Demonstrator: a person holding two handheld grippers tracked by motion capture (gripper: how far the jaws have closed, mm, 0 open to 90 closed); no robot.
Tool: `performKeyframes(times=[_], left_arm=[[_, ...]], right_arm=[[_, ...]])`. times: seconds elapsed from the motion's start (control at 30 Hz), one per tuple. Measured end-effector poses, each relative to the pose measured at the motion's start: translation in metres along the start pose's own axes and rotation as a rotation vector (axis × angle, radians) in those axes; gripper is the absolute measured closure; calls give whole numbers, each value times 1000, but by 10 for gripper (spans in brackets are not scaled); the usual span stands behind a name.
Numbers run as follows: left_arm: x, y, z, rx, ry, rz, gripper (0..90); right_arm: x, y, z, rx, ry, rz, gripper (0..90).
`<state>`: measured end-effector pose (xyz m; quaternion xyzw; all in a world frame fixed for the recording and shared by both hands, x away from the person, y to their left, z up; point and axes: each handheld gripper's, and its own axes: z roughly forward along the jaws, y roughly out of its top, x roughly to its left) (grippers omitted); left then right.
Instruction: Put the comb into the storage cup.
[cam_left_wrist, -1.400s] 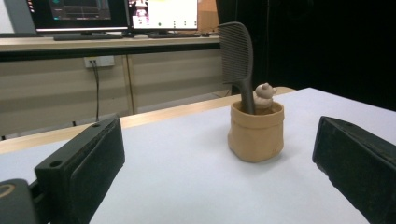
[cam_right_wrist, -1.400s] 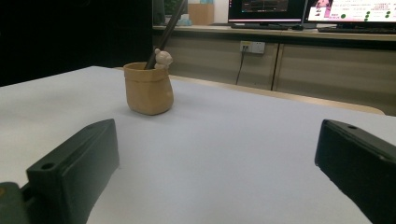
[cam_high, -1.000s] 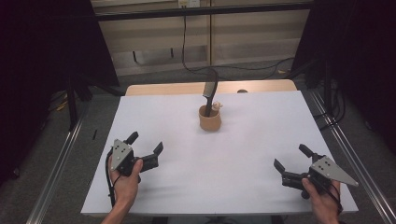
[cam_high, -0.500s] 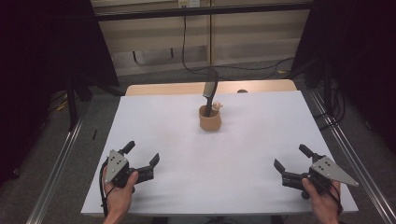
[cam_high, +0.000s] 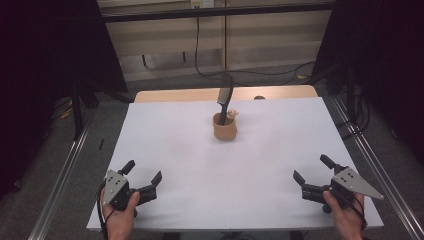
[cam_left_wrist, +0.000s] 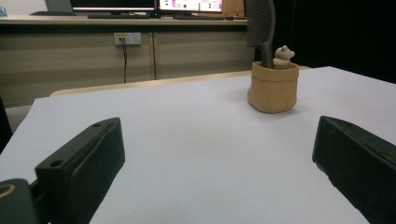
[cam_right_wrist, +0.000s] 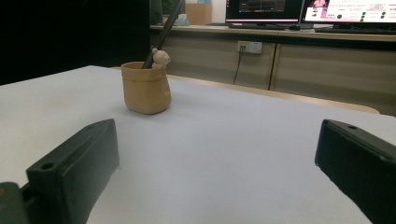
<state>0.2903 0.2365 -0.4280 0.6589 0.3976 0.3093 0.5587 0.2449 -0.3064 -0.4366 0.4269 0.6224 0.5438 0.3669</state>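
A tan cup (cam_high: 224, 130) (cam_left_wrist: 273, 88) (cam_right_wrist: 145, 88) stands upright at the far middle of the white table (cam_high: 225, 165). A black comb (cam_high: 225, 100) (cam_left_wrist: 260, 25) stands in it, handle down, beside a small bear figure (cam_high: 232, 113) (cam_left_wrist: 283, 55) (cam_right_wrist: 161, 57) on the rim. My left gripper (cam_high: 143, 175) (cam_left_wrist: 215, 172) rests near the front left edge, open, nothing between its jaws. My right gripper (cam_high: 313, 169) (cam_right_wrist: 219, 172) sits near the front right edge, open and empty too. Both are far from the cup and point toward it.
A wooden tabletop (cam_high: 190, 95) shows beyond the white sheet's far edge. Metal rails (cam_high: 65, 175) run along both sides of the table. Cables (cam_high: 200, 50) hang behind, and a bench with monitors (cam_left_wrist: 154, 5) lines the back wall.
My left gripper has drawn back toward the front left edge and slightly left. The right gripper and the cup have stayed put.
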Motion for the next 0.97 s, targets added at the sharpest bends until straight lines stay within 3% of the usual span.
performKeyframes(times=[0.3,0.4,0.53,0.67,0.73,0.97], left_arm=[[2,-5,-6,-5,15,-1,25],[4,-8,-4,13,16,-28,28],[2,-9,-2,40,3,-20,27],[-1,-9,3,42,58,10,17],[0,-7,3,31,35,-14,17],[4,-6,3,42,7,-26,15]], right_arm=[[0,0,0,0,-5,4,0],[0,0,-1,3,-6,0,0],[-1,0,-1,1,-10,-1,0],[-1,0,0,5,-7,-3,0],[0,0,0,5,-5,-6,0],[-1,-1,0,8,-3,-5,0]])
